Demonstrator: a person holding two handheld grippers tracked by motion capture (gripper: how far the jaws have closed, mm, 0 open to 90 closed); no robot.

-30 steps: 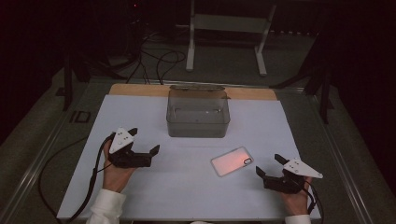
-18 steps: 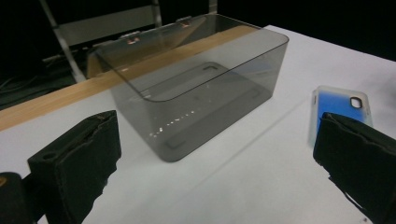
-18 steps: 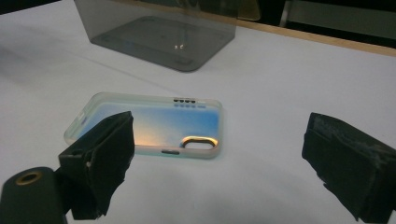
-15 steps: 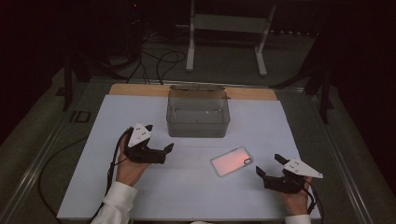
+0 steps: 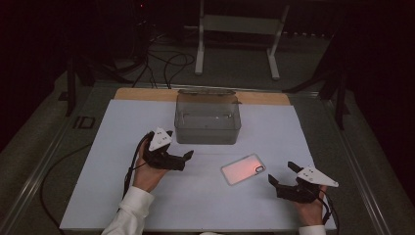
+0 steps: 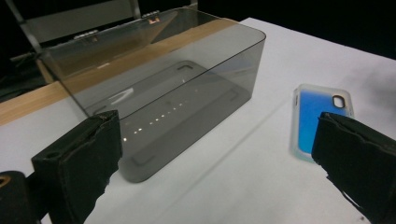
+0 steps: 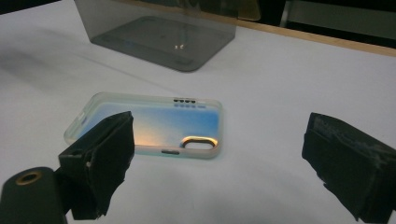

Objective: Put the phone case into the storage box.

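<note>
Two grippers sit low in the high view, both with jaws spread wide and nothing between them. The left gripper (image 5: 178, 157) is just left of centre, held by a hand with a white sleeve (image 5: 128, 211) at the bottom edge. The right gripper (image 5: 283, 174) is at the lower right of the frame, its jaws pointing toward the upper left.

Between them, slightly right of centre, a phone case (image 5: 243, 168) lies flat on the white mat (image 5: 98, 196), nearer the right gripper and apart from both. It looks pinkish from above but blue in the gripper views, so its true colour is hard to judge. In the right gripper view the phone case (image 7: 154, 125) lies at centre left, partly behind the left-hand jaw. In the left gripper view the phone case (image 6: 314, 112) is at the right, its lower edge hidden by the right-hand jaw.

Above centre in the high view stands a smoky clear box (image 5: 207, 123), lid open, just upper right of the left gripper.
</note>
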